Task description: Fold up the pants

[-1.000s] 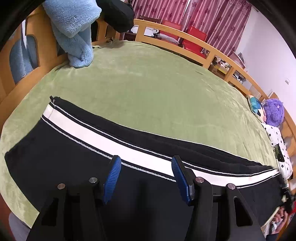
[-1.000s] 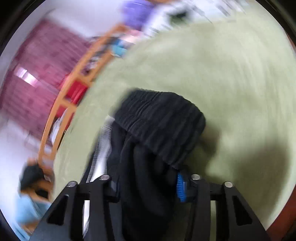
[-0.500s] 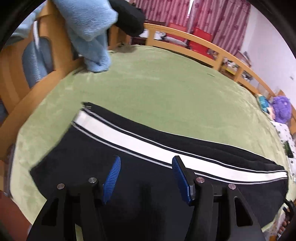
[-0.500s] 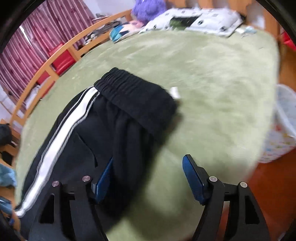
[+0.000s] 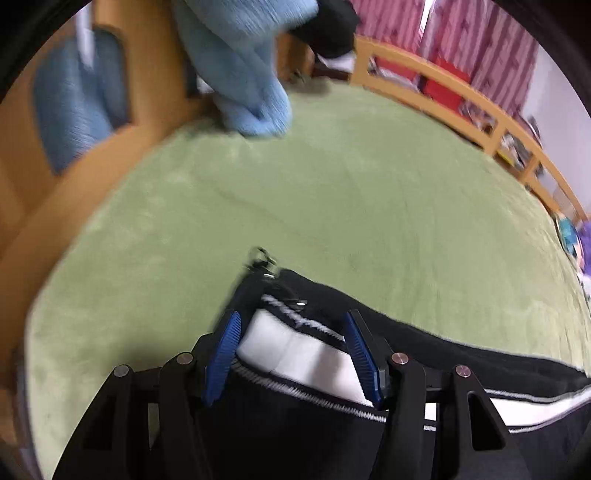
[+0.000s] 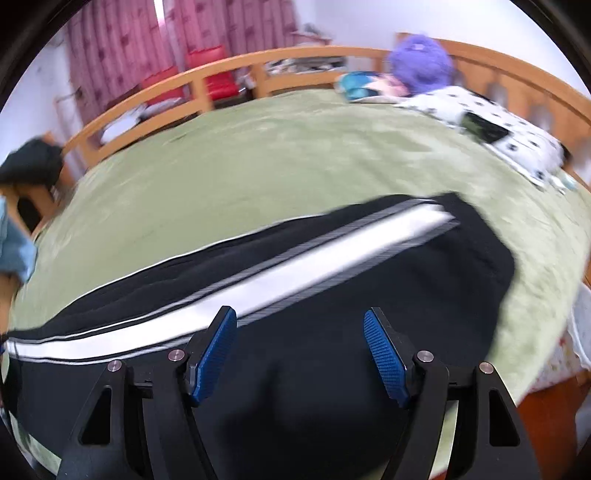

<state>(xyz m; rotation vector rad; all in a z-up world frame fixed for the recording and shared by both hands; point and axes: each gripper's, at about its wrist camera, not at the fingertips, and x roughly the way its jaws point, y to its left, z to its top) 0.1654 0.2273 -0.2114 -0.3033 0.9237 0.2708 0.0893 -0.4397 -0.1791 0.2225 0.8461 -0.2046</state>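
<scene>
Lying flat on the green blanket (image 6: pixel 295 155), the black track pants (image 6: pixel 332 280) stretch across the bed. The right gripper (image 6: pixel 300 347) hovers above them, jaws just opened and empty; the left gripper (image 5: pixel 291 350) straddles the white-striped cuff end, jaws apart.

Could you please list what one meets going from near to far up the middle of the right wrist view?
right gripper → black pants with their white side stripe → green bed cover → wooden bed rail → red chairs → pink curtains
</scene>
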